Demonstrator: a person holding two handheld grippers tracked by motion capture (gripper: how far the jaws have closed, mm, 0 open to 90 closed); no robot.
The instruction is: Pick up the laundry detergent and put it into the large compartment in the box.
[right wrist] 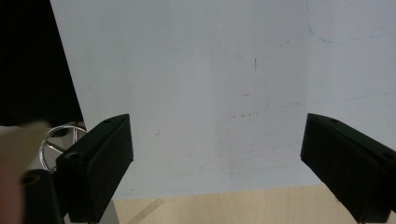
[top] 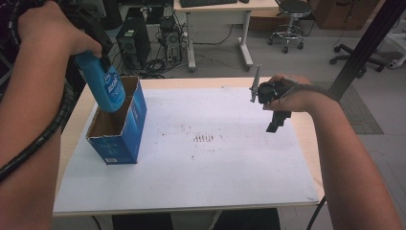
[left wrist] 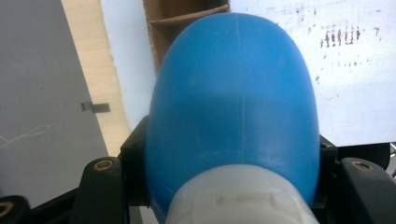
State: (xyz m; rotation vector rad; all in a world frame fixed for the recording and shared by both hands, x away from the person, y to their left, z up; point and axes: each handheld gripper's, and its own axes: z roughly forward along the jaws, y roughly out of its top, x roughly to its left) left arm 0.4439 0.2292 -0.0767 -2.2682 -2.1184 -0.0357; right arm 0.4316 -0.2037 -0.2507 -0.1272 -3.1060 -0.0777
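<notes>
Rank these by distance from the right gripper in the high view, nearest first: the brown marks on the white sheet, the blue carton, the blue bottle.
From the right gripper, at the table's right side:
1. Brown marks, mid-sheet, just to its left.
2. Blue carton, open-topped, at the sheet's left edge.
3. Blue bottle, held by the left gripper above the carton's far left side; carton and bottle are nearly level.

Wide-apart jaws of right hand-held gripper (right wrist: 215, 163) above white sheet (right wrist: 210, 70).
</notes>
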